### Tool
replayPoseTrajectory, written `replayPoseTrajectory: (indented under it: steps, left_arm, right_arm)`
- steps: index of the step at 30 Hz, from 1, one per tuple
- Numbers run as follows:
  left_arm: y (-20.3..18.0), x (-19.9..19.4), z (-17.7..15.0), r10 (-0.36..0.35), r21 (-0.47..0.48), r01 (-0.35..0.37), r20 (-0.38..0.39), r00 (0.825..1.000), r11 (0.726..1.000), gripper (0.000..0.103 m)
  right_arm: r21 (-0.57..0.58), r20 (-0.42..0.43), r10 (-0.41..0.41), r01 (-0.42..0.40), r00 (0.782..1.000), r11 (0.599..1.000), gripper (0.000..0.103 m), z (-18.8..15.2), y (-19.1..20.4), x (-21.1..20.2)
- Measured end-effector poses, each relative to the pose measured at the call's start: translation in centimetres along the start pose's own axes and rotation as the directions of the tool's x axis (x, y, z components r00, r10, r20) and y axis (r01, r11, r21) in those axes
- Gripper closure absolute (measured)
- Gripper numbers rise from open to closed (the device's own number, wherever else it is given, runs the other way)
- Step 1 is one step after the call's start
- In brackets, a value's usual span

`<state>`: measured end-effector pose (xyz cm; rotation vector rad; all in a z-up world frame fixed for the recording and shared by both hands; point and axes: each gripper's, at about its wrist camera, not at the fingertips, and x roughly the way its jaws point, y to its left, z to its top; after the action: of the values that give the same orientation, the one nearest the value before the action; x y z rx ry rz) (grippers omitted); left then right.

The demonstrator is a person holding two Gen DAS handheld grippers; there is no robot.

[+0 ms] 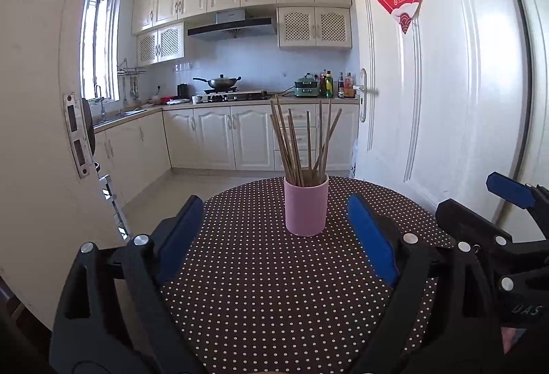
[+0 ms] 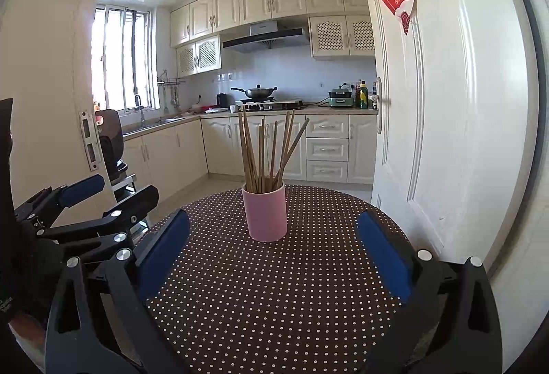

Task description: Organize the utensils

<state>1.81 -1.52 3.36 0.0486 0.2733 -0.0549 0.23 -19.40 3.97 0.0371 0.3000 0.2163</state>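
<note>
My left wrist camera sits behind my left tongs (image 1: 271, 229) and looks forward and slightly down along the blue pads, low over the dotted tablecloth (image 1: 260, 298), towards the kitchen doorway. My right wrist camera sits likewise behind my right tongs (image 2: 272, 243), facing the same way from a little to the right. Both views are near the table and share the pink cup (image 1: 306, 205) of chopsticks (image 1: 302, 140), the open door (image 1: 446, 82) and the kitchen counter (image 1: 240, 101). Each view catches the other tongs at its edge.
</note>
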Motion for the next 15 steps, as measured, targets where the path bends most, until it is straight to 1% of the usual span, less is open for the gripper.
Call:
replayPoseTrajectory:
  steps: [6,15]
  left_arm:
    - [0.06,-0.78,0.11,0.006,0.005,-0.006,0.019,1.0,1.0,0.015]
    - [0.13,-0.95,0.02,0.008,-0.006,-0.008,0.014,1.0,1.0,0.012]
  right_arm:
    - [0.011,0.006,0.002,-0.002,1.0,1.0,0.008,-0.22,-0.12,-0.33]
    - [0.016,-0.003,0.004,-0.004,1.0,1.0,0.008,-0.38,-0.13,-0.38]
